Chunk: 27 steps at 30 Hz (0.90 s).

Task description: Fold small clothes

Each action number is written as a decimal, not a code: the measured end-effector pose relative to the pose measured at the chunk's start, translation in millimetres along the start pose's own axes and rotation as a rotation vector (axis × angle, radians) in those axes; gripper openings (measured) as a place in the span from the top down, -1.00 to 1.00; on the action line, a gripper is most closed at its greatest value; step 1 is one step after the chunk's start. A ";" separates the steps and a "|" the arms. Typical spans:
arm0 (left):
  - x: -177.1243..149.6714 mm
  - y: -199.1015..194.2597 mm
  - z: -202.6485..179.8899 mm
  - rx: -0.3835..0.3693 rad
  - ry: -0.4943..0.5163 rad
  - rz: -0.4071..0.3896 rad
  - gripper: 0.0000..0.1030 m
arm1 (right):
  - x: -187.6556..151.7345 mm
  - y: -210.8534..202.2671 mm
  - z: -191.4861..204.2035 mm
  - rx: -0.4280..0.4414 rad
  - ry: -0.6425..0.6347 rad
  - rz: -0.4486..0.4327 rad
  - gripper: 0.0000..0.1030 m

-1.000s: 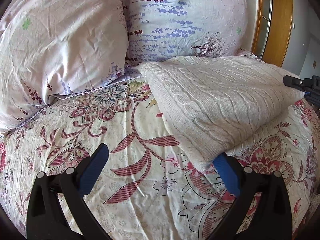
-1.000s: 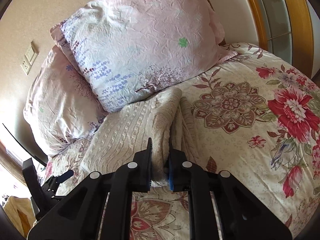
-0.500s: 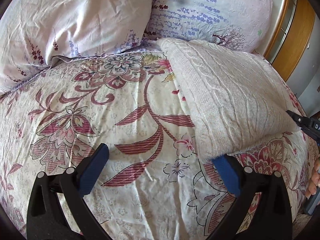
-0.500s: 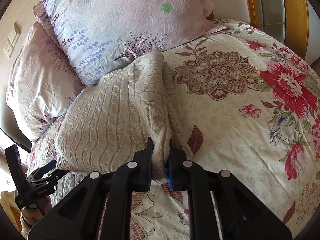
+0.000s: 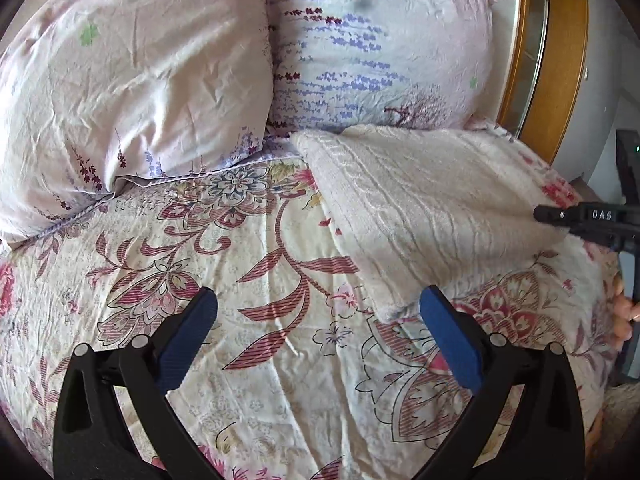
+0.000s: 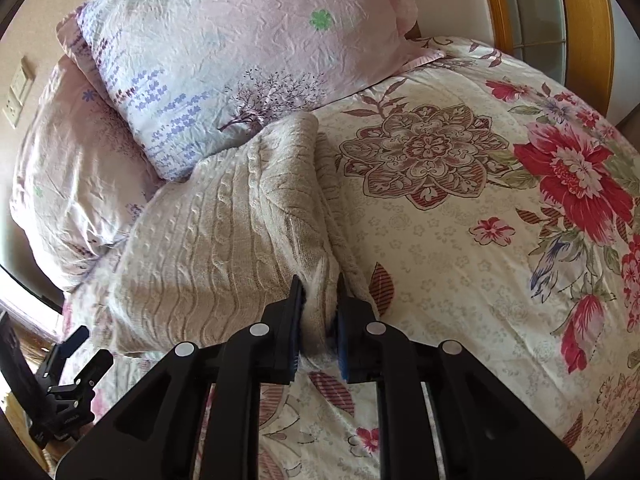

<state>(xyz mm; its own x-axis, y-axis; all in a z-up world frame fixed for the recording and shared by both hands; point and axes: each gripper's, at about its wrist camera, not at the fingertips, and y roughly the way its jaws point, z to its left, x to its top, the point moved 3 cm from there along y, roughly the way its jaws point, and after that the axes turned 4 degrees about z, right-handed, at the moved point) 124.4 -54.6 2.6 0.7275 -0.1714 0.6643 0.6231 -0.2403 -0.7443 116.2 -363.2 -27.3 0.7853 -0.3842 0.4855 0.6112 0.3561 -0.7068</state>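
right claw (image 6: 318,312) easing apart around cable-knit sweater (image 6: 224,236) corner | left claw (image 5: 318,336) gaping empty | risk: fabric snagging pads, fold dragging open on bed (image 6: 460,280)

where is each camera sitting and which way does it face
Left wrist: sits on the left gripper, facing down across the bed toward the pillows; its open jaws and fingers of the other hand show.
Right wrist: sits on the right gripper, facing the pillows along the sweater; its jaws, just opening, hold the sweater's edge between them.
Shared: sweater, pillows, bedspread, each other's gripper.
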 end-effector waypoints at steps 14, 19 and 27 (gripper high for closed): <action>50.9 64.0 -13.8 -0.105 -0.095 0.018 -0.96 | 103.2 68.8 -13.2 0.174 0.130 0.176 0.06; 51.4 72.3 -37.2 0.049 0.025 -0.028 -0.96 | 101.4 90.3 -4.8 0.131 0.069 0.203 0.52; 47.7 87.7 -36.4 0.035 0.000 0.012 -0.96 | 114.8 71.8 7.3 0.059 -0.003 0.090 0.83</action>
<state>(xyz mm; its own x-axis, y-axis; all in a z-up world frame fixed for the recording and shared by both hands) 203.3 -118.6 -28.6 0.7348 -0.1741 0.6556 0.6242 -0.2047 -0.7540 250.9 -375.5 -18.5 0.8375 -0.3462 0.4227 0.5428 0.4388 -0.7161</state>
